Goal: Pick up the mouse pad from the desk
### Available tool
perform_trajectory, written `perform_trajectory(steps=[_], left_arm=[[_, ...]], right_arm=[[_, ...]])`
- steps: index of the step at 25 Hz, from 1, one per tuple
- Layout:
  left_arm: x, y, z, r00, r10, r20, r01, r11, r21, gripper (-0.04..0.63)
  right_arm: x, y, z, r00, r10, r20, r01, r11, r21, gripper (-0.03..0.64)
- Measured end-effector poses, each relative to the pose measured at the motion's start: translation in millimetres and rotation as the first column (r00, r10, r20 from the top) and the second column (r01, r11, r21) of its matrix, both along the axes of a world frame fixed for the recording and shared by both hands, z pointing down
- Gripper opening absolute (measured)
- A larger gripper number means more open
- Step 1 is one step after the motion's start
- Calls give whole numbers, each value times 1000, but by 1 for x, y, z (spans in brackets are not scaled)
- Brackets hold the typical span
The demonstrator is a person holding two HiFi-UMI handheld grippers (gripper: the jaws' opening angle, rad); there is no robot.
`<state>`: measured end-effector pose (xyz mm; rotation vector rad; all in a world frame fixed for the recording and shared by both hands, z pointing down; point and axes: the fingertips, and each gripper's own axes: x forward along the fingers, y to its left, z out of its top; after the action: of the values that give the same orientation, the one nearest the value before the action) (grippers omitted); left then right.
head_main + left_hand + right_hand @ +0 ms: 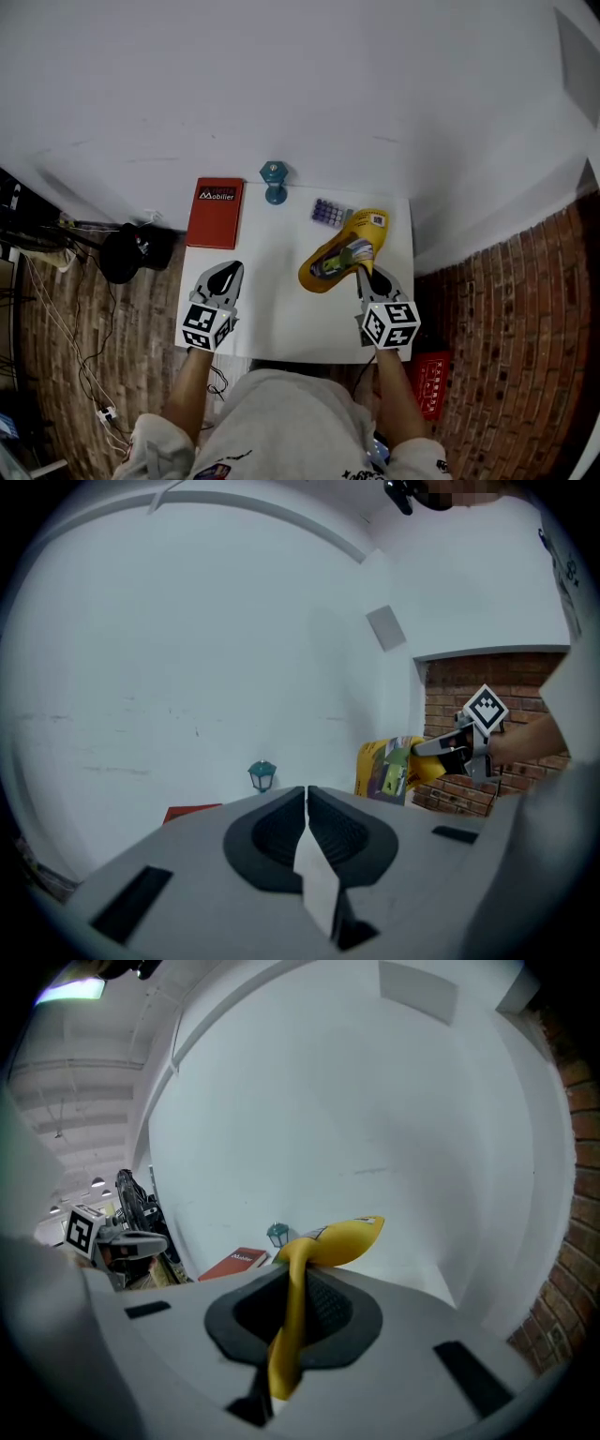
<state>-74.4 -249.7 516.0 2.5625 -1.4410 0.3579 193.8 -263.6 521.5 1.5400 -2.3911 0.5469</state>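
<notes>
Because the floppy yellow mouse pad (342,253) with its printed face is pinched only along its near edge, it hangs curled from the right gripper (370,278) above the right half of the white desk (281,319). It appears clear of the surface, though whether its lowest fold brushes the top cannot be told; the jaws are closed almost fully on the thin sheet, which runs edge-on between the pads. The likely trouble is slippage: so little edge is clamped that a jerk could pull the limp pad free; its drooping end could also sweep the small bluish-purple gridded item (328,213) just beyond it, or the teal lantern ornament (274,181) farther back. The right forearm reaches in from the near right, the gripper pointing forward and slightly down; the left gripper (223,274) sits over the desk's left front, aimed towards the red book (215,213), its jaws pressed together on nothing.
</notes>
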Motion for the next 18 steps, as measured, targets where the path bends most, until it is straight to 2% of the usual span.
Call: perform_trajectory(steps=[7, 14, 18], left_arm=[[3, -19, -22, 1000, 7, -15, -6, 997, 76, 29], [8, -36, -52, 1000, 17, -22, -14, 989, 150, 29], [11, -40, -63, 999, 14, -32, -9, 986, 165, 29]], right_arm=[[16, -13, -59, 999, 39, 4, -39, 992, 117, 28], [22, -14, -112, 998, 62, 7, -62, 966, 252, 29], [25, -10, -129, 997, 75, 16, -76, 951, 299, 29]])
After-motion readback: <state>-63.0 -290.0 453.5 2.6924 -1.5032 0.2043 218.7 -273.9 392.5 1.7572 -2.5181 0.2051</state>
